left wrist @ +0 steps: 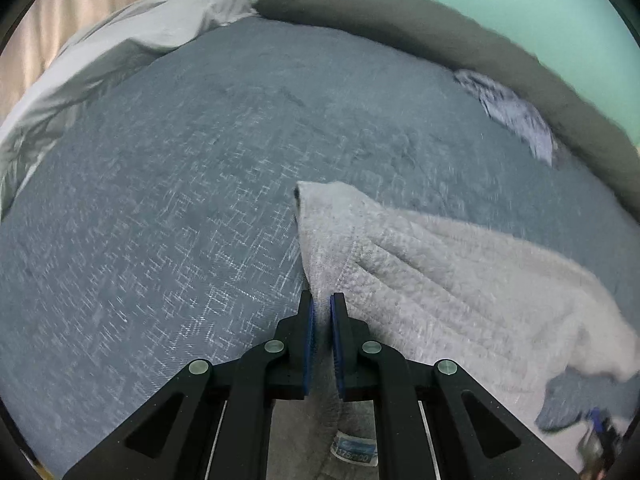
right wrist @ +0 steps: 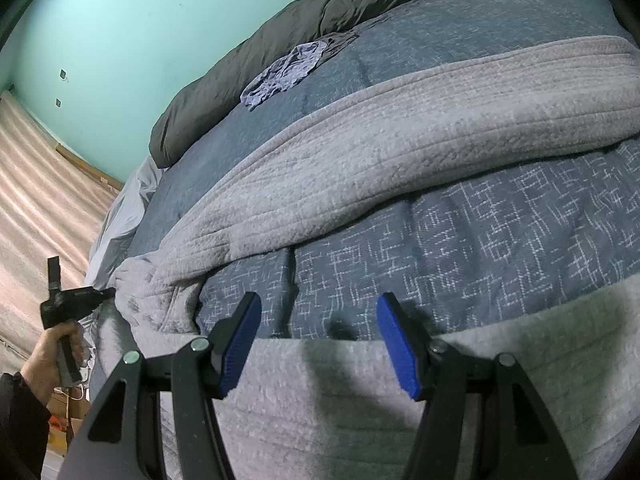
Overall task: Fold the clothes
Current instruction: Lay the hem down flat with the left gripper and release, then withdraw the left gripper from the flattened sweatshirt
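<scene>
The fleece (right wrist: 400, 128) – a thick, pale grey garment with stitched ribbing – lies across the blue quilt (right wrist: 460, 240) on the bed, one band stretched over the middle and another part bunched at the near edge under the right gripper (right wrist: 318, 336). One end is lifted off the quilt by the left gripper (left wrist: 322, 312), whose pads are pressed together on a fold of the cloth (a care label hangs just below the jaws). The right gripper's jaws stand apart, hovering over the near hem with nothing between them.

By its look it should handle soft and limp, with no stiffness to hold a shape; fairly bulky, so probably heavier than a thin shirt, and it will sag from any single pinch. The pile looks grippy rather than slick, so a pinch ought to hold. The best holds seem to be the hems and corners – the free gripper could take the near hem, well apart from the clamped end, so the cloth spans flat between the two.

Counted: one fleece, two grippers, one quilt, one dark duvet (right wrist: 280, 20) at the far side, one small crumpled blue-grey garment (right wrist: 284, 74) beside it, one pale sheet (left wrist: 132, 44).
</scene>
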Demonstrator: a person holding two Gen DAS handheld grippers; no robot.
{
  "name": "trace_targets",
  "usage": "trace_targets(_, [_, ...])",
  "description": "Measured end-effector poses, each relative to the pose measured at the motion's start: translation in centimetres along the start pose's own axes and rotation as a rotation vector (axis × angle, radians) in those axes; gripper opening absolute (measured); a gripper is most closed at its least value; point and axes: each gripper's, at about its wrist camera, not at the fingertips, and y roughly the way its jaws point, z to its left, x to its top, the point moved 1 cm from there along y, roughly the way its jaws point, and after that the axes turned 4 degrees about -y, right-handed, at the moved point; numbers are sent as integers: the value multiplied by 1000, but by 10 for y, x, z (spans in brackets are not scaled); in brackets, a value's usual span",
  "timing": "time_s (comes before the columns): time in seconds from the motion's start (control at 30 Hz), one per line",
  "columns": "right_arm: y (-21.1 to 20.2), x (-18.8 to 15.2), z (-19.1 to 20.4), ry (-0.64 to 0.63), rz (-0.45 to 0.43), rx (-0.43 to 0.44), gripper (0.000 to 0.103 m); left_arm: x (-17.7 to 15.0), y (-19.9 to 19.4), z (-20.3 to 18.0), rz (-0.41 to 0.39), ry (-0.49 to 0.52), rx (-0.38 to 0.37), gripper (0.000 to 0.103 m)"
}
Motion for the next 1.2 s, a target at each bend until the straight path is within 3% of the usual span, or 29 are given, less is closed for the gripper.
trace_targets(0.13, [-1,2,-1,-1,-5,-3,61,3,-8,-1,-49,18,-6,8])
trace_targets(0.3, [3,0,-2,-4,5,-8,61,-10,25,0,97,18,4,10])
trace_targets(0.4, [3,-2,0,-11,10,-9,61,-16,24,7,76,-30,-16,12])
trace_targets(0.5, [3,-1,1,-15,5,-8,61,-17,6,13,14,-48,-14,42])
trace_targets(0.6, [4,-1,1,-14,7,-8,61,-20,-24,18,-50,-62,-40,47])
trace_targets(0.73, [5,-2,4,-21,9,-6,61,-45,-52,10,-68,-32,-85,71])
trace_targets(0.8, [5,-3,5,-26,8,-8,61,-64,-63,7,-59,-17,-118,74])
trace_targets(0.9, [6,-4,6,-31,11,-13,61,-94,-73,-6,-55,0,-136,89])
trace_targets(1.2, [9,-7,9,-51,19,-29,61,-145,-69,-45,-52,-21,-196,103])
